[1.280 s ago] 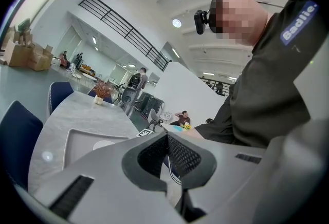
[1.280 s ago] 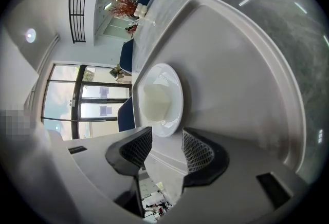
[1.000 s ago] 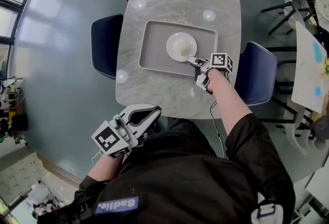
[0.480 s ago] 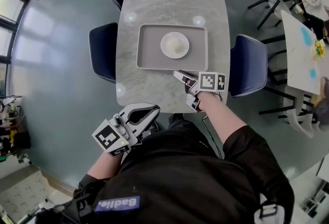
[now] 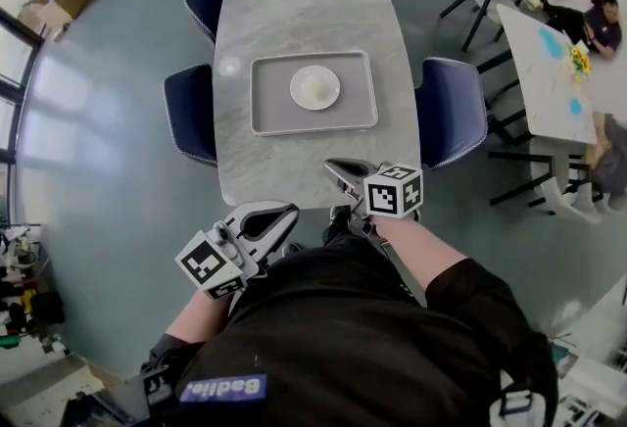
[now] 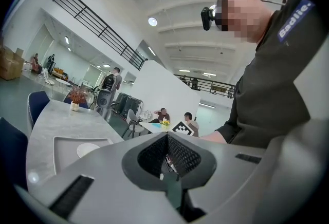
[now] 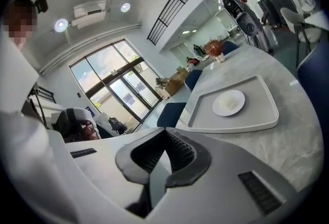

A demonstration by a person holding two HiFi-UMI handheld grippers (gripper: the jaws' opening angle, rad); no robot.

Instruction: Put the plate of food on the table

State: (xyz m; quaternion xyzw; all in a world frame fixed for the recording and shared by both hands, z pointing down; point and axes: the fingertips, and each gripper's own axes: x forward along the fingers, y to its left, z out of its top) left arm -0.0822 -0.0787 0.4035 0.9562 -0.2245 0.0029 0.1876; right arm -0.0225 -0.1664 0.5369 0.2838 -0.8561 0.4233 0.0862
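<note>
Plainly, the plate (image 5: 314,87) on its tray (image 5: 269,117) lies upper-centre, ahead of the nearer right gripper (image 5: 340,166), its jaws closing empty; left gripper (image 5: 273,213) clenched, empty.

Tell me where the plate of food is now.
Head view, upper centre: the plate lies on the grey tray, in the middle of the marble table.

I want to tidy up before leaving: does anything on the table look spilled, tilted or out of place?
Nothing stands out. The plate lies flat in the tray, and the tray sits square on the table, with no spill visible.
</note>
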